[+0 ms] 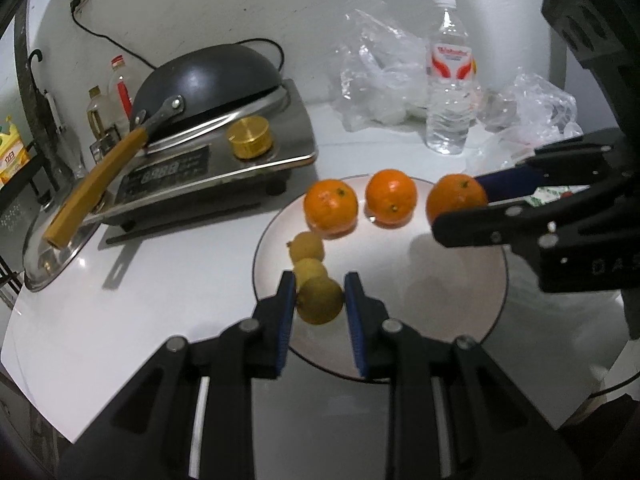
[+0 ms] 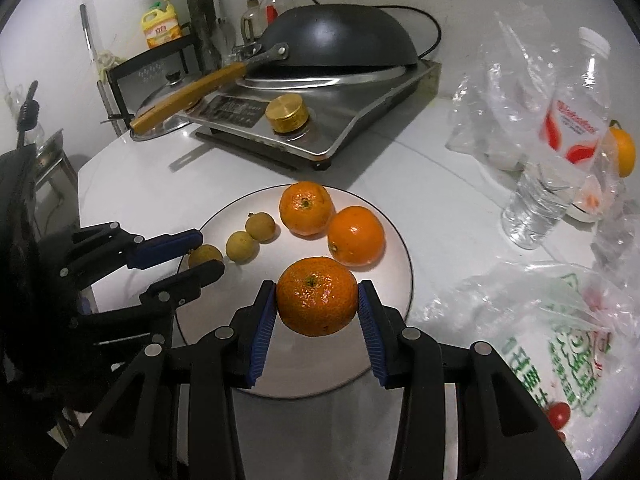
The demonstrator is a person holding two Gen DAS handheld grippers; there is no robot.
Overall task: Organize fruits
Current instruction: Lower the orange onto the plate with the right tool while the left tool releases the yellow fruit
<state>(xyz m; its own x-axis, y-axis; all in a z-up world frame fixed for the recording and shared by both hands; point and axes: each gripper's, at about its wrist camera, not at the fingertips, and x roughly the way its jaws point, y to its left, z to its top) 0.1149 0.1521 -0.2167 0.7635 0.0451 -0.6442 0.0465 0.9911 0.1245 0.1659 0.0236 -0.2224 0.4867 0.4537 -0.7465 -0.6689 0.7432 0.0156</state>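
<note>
A round plate [image 1: 440, 320] [image 2: 396, 264] holds three oranges and three small yellow-brown fruits. My left gripper [image 1: 318, 288] straddles the nearest small fruit [image 1: 320, 300] [image 2: 205, 255] with slight gaps at the pads, so it looks open. Two more small fruits [image 1: 308, 258] [image 2: 250, 236] lie in a row behind it. My right gripper [image 2: 318, 296] [image 1: 460, 204] has its pads against an orange [image 2: 317, 295] [image 1: 454, 200] at the plate's edge. Two other oranges [image 1: 360, 202] [image 2: 332, 220] sit on the plate.
An induction cooker [image 1: 216, 164] [image 2: 320, 120] with an overturned black wok [image 1: 204, 80] and a gold knob stands behind the plate. A water bottle [image 1: 448, 80] [image 2: 560, 152] and crumpled plastic bags [image 1: 380, 76] [image 2: 540, 340] lie to the right. A pot lid [image 1: 52, 248] lies left.
</note>
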